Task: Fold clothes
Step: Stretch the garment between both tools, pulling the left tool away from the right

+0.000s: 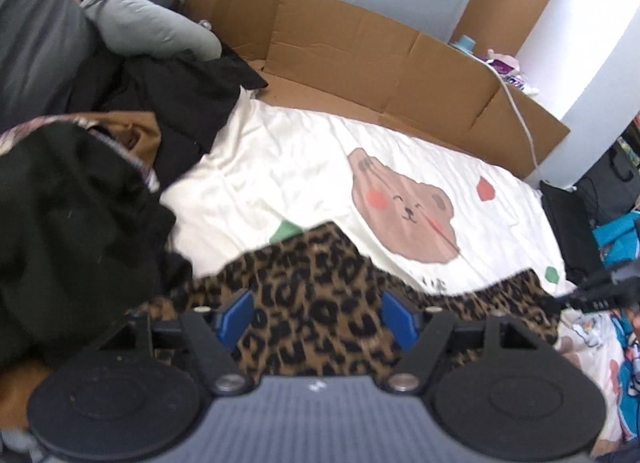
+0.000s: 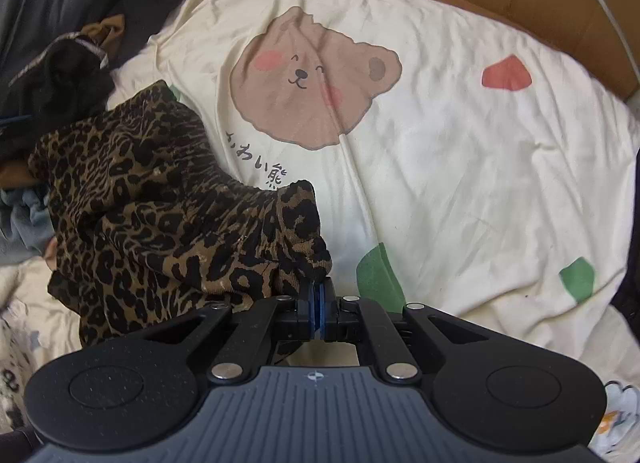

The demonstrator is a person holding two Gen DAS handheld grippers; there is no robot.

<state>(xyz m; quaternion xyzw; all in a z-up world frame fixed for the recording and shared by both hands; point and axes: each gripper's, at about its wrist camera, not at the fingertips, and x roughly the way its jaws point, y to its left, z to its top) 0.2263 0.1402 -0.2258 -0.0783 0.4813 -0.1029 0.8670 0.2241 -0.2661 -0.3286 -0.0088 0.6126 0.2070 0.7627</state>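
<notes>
A bed takes up most of both views, covered by a cream quilt point(image 2: 460, 151) printed with a brown bear face point(image 2: 312, 75), a line of black script under it, and scattered red and green patches. Flattened cardboard point(image 1: 360, 63) stands along the far edge of the bed, with a white cable point(image 1: 520, 115) running over it. At the left side of the bed lies a heap of dark clothes point(image 1: 72, 231), with grey padded bedding point(image 1: 132, 19) behind it.

The leopard-print garment point(image 2: 160, 215) lies bunched on the quilt just beside that heap, below and left of the bear face. One edge of it is drawn toward the right tongs point(image 2: 318, 295), whose blue pads are pressed together and pinch a fold of the fabric at its near corner. In the left wrist view the same garment point(image 1: 320, 303) stretches as a band across the lower frame, blurred.

The left tongs point(image 1: 318, 317) stand spread, the blue pads point(image 1: 236, 319) well apart over the leopard fabric; the cloth shows between them, but the pads do not press on it.
</notes>
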